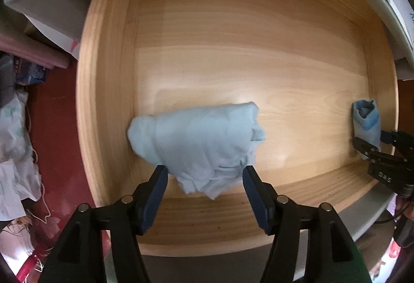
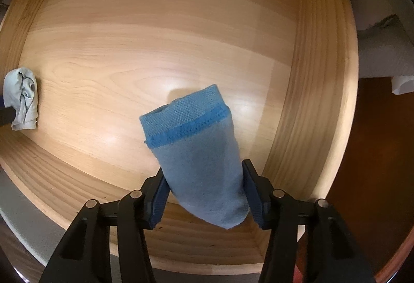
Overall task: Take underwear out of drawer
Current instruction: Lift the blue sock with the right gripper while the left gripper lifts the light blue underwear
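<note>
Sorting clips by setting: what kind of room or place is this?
Probably a bedroom or a similar room at home, though that is a guess. An open wooden drawer holds a pale blue garment and a blue sock-like piece, each gripped. Papers and clutter lie on the red floor beside it.

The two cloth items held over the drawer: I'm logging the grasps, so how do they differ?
The pale bundle in the left gripper is crumpled and plain; the blue sock in the right gripper is smooth with a darker band. Both hang clamped above the wooden drawer.
</note>
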A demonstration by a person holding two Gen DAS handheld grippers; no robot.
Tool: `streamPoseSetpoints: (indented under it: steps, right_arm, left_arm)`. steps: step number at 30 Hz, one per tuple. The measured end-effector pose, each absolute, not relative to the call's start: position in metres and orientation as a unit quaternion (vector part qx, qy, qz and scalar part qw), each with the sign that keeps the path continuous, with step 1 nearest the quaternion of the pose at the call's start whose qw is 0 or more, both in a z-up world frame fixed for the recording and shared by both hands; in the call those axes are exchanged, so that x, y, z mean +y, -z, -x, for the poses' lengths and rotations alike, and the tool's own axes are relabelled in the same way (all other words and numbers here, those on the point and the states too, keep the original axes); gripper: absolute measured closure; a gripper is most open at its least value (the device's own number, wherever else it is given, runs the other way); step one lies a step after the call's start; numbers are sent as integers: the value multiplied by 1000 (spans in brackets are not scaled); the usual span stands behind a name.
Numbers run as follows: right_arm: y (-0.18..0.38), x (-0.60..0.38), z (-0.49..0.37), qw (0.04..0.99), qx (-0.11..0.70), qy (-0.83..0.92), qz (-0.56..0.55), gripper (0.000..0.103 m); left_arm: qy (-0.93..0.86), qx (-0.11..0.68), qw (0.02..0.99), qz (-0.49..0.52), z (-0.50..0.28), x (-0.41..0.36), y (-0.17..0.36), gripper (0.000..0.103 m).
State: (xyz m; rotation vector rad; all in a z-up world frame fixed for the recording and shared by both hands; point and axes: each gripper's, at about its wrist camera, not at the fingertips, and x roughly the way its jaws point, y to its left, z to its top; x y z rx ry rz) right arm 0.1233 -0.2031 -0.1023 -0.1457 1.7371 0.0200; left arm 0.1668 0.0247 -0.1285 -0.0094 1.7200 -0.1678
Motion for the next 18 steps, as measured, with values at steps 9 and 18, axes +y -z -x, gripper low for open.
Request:
streamPoseSetpoints:
  steps: [9,18]
  right_arm:
    - [100,-213,-128,636,770,9,42,62]
    - [118,-211,-127,635,772,9,36,61]
  left_arm:
    - [50,762,646,-18,-169,15,142,32]
    - [30,765,641,-46,-185,-8,155,20]
